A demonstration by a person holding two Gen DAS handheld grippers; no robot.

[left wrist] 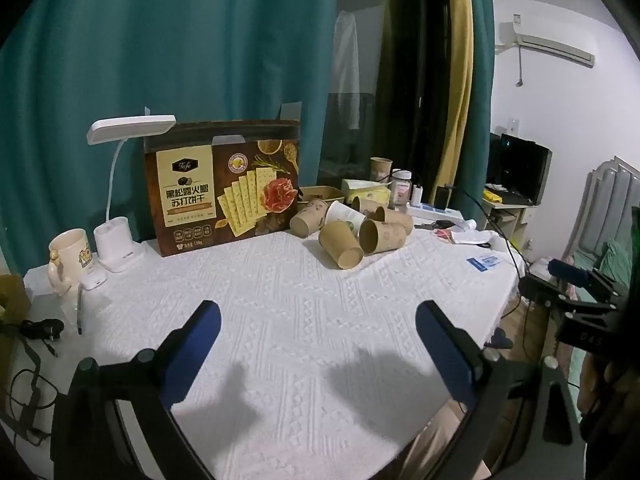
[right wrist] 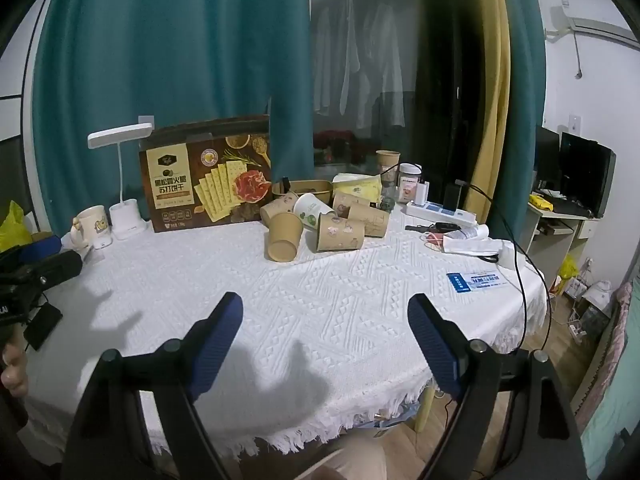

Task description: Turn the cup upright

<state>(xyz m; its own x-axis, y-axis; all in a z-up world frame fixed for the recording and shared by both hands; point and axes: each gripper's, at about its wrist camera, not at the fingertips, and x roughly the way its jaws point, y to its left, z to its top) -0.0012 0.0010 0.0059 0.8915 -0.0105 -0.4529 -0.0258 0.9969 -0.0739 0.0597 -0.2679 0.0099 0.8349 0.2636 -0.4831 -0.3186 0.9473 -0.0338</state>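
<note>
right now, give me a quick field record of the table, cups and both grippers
surface: table with white textured cloth
cups: pile of paper cups, most lying on their sides
behind pile: cracker box, standing upright
far left: desk lamp, mug
left gripper: open, empty, short of the pile
right gripper: open, empty, short of the pile
task state: no cup gripped yet

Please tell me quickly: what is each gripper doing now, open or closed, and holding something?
Left gripper: open, holding nothing, above the white tablecloth.
Right gripper: open, holding nothing, short of the paper cups.
</note>
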